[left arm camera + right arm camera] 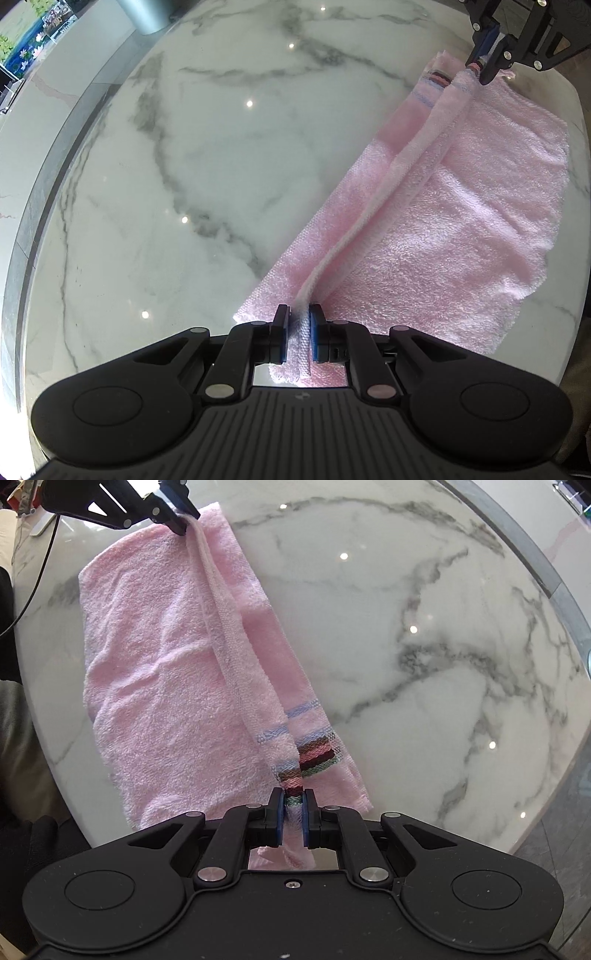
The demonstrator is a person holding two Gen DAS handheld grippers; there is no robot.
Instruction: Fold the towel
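Carrying the raised edge across: left tongs (300, 325) clamped on the pink towel (461, 221) on the marble tabletop (184, 147), right tongs (293, 808) clamped at its striped end; keep tension equal, heights level.

Open marble surface (184, 166) left of the towel (461, 221); only a grey cylinder (147, 14) at the far edge.

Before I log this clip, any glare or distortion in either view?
Left wrist view: ceiling-light glints on the glossy marble table, strong fisheye bowing at its rim. Right wrist view: the same glints; the pink towel stays sharp, not washed out.
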